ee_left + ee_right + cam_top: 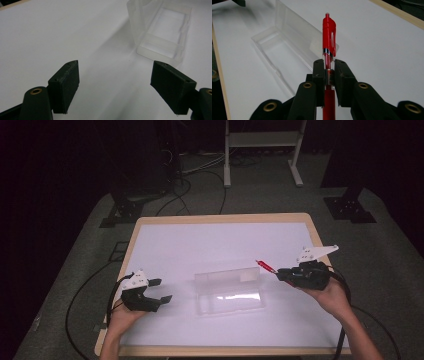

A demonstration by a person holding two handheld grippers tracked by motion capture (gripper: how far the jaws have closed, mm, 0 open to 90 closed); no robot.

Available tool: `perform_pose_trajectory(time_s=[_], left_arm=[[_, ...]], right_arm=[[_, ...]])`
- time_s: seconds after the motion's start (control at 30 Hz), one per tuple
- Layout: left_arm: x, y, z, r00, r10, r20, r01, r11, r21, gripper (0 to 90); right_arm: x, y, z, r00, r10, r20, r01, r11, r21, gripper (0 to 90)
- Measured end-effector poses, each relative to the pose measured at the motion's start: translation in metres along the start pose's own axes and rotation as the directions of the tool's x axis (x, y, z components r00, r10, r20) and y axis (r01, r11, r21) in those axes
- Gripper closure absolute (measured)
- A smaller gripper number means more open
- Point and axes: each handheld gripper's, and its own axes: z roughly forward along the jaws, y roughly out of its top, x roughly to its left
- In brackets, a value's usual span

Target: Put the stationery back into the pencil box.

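While the right gripper pinches a red pen between its jaws, clip end forward, the left gripper hangs spread and empty near the clear case. Case lies open mid-table, lid tipped back. Step in hand, by my reading: carrying pen to case. Next move calls for lowering the pen lengthwise into the tray, left possibly steadying it.

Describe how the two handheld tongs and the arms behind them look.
Both the left tongs and the right tongs are black, each topped by a grey three-cornered plate and trailing a black cable. Their jaws are flat black blocks with brass-coloured rivets at the joints. The forearms are bare, with no sleeves or gloves.
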Motion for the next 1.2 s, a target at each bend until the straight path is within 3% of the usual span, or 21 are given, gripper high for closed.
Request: perform_pose_trajectory(time_s=[1.2], left_arm=[[0.001,0.000,-0.001,1.0000,-0.009,0.001,0.009,0.9999,-0.008,19.4]], right_arm=[[0.018,0.034,0.028,0.9897,-0.089,-0.113,0.089,0.996,0.000,78.6]])
